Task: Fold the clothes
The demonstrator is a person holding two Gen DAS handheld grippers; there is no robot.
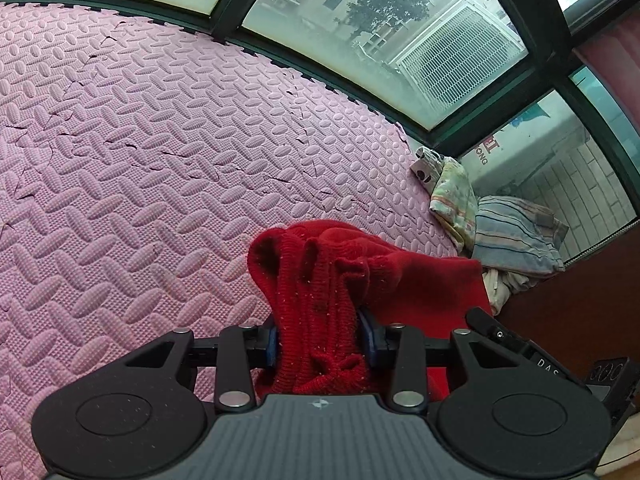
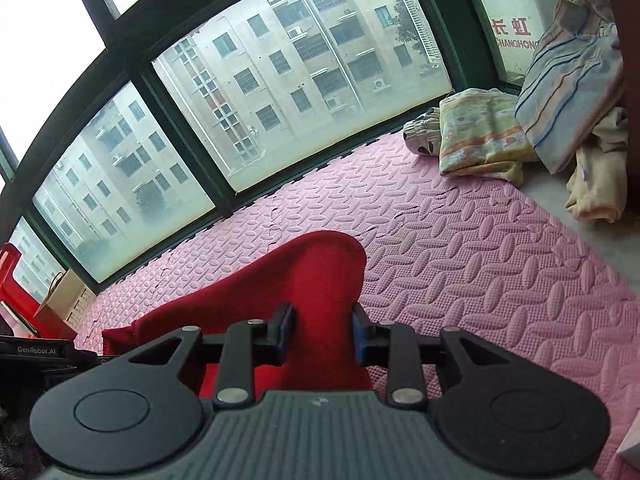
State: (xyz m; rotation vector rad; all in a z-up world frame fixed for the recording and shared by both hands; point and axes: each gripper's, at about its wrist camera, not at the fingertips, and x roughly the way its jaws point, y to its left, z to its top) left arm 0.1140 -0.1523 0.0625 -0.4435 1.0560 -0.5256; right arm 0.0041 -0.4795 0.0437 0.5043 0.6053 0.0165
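Observation:
A red knitted garment [image 1: 340, 276] is bunched up between the blue pads of my left gripper [image 1: 318, 340], which is shut on a thick wad of it above the pink foam mat [image 1: 140, 168]. In the right wrist view the same red garment [image 2: 304, 280] rises in a smooth fold between the pads of my right gripper [image 2: 322, 334], which is shut on it. The cloth hangs between the two grippers, lifted off the mat [image 2: 480, 272]. The other gripper's black body [image 2: 36, 354] shows at the left edge of the right wrist view.
A pile of folded clothes lies at the mat's far corner: a pale patterned piece [image 2: 480, 136], a blue striped piece [image 2: 572, 92] and a cream one [image 2: 600, 184]. Dark-framed windows [image 2: 248, 92] run along the mat's far edge. A cardboard box [image 2: 60, 300] stands at the left.

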